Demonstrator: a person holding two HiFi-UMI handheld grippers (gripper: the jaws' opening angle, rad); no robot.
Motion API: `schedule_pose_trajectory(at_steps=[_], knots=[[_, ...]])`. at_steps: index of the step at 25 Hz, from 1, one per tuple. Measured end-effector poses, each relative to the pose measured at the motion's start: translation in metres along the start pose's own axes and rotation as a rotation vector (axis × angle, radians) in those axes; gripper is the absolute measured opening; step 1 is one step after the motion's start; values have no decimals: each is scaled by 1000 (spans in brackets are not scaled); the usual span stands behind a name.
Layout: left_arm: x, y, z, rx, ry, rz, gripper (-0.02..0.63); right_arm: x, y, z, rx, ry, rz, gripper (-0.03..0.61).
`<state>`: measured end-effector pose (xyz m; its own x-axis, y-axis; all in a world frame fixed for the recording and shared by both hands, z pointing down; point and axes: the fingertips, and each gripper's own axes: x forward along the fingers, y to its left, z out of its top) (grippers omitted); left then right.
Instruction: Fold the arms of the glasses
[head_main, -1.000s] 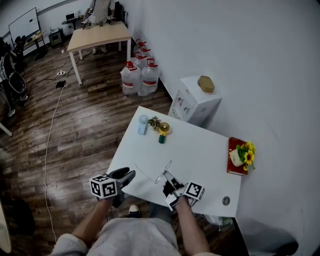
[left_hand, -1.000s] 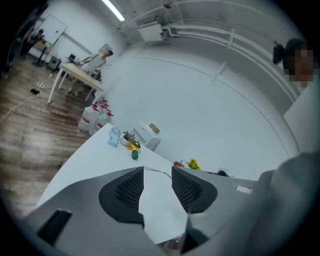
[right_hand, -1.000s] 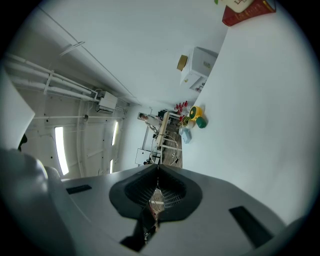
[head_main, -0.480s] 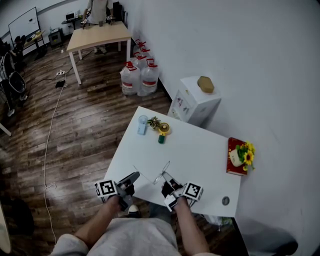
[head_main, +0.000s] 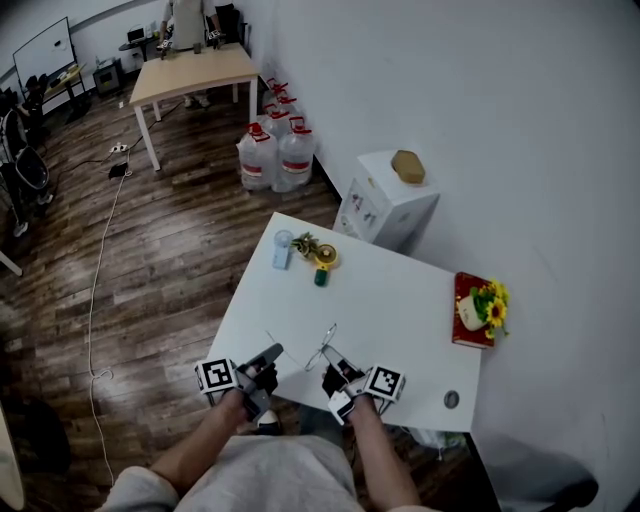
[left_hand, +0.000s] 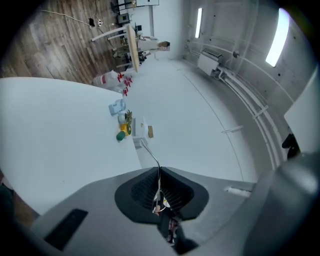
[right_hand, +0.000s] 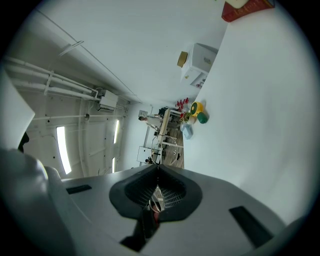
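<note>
Thin wire glasses hang just above the near edge of the white table. My right gripper is shut on the frame from the near side, and in the right gripper view its jaws pinch the thin wire. My left gripper has come to the tip of the left arm of the glasses. Its jaws have just been closing and are now shut on that arm, which sticks out beyond the pads in the left gripper view.
A yellow-and-green toy and a small blue item sit at the table's far left. A red box with sunflowers stands at the right edge. Behind the table are a white cabinet and water jugs.
My left gripper moved right to the glasses, rolled over, and closed from wide open onto the arm's tip. The right gripper and the frame stayed put.
</note>
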<state>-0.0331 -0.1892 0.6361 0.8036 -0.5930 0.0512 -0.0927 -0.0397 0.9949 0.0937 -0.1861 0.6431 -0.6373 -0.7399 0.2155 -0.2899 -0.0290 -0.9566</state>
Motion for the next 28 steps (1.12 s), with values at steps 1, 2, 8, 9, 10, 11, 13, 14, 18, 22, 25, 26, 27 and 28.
schedule_pose_trajectory(at_steps=[1,2,8,9,10,11,13,14,18,22,25,26,27,28], knots=[[2,-1,-2,5,19,6,14,1,2,-2,-5,9,15,11],[3,-3,-4,7,38,9,14,2,2,-4,-10,20,17,11],[15,-14,-16,35,125,-2,14,-2,-3,-17,-13,68,-14,11],[19,-15,-17,62,141,-6,14,-4,-6,-20,-10,76,-33,11],[22,-16,-19,84,158,-12,14,-4,-8,-22,-8,86,-43,11],[25,-18,-22,95,177,-16,14,-4,-8,-26,-7,100,-47,11],[29,-17,-24,191,226,0,14,-3,-4,-36,1,130,-48,11],[30,-16,-25,253,252,15,14,-2,-2,-40,0,142,-42,11],[38,-16,-36,369,337,47,14,1,3,-48,-15,179,-13,11],[45,-16,-47,454,410,68,14,9,23,-46,-160,209,136,11],[45,-15,-53,504,453,82,14,9,17,-49,-155,218,130,11],[45,-15,-54,518,463,84,14,8,13,-50,-136,218,112,11],[46,-14,-54,529,471,85,14,7,10,-50,-127,217,102,11],[46,-14,-55,540,478,85,14,7,7,-50,-126,215,99,11]])
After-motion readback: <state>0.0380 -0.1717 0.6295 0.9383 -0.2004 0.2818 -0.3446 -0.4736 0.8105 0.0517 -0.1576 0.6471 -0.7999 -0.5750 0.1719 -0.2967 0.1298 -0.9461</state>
